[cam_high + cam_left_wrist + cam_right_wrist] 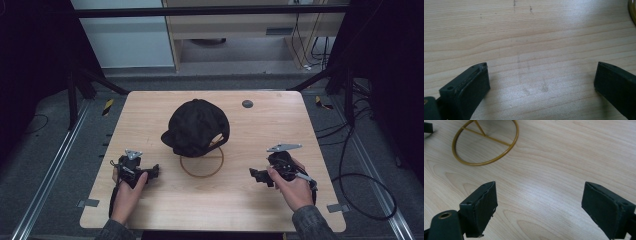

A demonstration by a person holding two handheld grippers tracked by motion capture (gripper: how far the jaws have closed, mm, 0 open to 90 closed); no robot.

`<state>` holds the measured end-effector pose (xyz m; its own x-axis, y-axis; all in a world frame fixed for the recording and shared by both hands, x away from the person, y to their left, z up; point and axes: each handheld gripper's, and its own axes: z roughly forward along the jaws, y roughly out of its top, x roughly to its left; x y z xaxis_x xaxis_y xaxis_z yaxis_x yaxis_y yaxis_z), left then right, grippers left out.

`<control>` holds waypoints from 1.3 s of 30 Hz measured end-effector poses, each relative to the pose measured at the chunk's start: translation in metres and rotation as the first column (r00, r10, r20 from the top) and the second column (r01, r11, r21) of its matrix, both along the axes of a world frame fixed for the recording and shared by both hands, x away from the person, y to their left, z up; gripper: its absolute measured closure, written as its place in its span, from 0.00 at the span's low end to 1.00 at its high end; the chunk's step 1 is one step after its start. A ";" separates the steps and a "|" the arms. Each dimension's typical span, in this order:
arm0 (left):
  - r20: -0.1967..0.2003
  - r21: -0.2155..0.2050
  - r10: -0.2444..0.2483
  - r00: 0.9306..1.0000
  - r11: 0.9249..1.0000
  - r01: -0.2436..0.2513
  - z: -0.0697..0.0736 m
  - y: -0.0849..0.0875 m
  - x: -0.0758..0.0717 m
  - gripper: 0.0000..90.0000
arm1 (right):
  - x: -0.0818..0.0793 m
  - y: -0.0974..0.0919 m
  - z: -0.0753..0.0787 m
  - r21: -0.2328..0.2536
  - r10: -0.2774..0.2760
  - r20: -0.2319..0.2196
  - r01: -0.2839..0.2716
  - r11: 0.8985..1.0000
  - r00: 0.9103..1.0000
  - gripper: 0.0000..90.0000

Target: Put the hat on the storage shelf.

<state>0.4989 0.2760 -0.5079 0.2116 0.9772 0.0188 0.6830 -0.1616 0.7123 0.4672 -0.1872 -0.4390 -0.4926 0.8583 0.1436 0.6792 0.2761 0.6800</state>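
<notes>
Jaws spread wide and empty on both: our left gripper [150, 171] and right gripper [256, 175] rest low over the wooden table [260, 125], well apart. Between them, farther back, the black cap [196, 126] sits atop a gold wire stand [202, 165].

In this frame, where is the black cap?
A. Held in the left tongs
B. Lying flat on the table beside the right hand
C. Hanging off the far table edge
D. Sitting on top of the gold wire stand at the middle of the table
D: in the high view the black cap sits raised on the gold wire stand, whose ring base rests on the table, while the left tongs and right tongs are open and apart from it.
</notes>
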 end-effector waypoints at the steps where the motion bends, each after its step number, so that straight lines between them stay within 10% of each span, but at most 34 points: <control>1: 0.000 0.000 0.000 1.000 1.000 0.000 0.000 0.000 0.000 0.00 | 0.000 0.000 -0.002 0.005 -0.001 -0.003 0.001 1.000 1.000 0.15; 39: 0.000 0.000 -0.001 1.000 1.000 0.001 0.000 0.000 0.000 0.00 | -0.004 0.023 -0.053 0.003 -0.019 -0.002 0.019 1.000 1.000 0.13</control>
<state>0.4989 0.2760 -0.5079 0.2122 0.9771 0.0188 0.6830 -0.1620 0.7123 0.4628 -0.1647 -0.4918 -0.4756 0.8673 0.1469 0.6859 0.2611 0.6793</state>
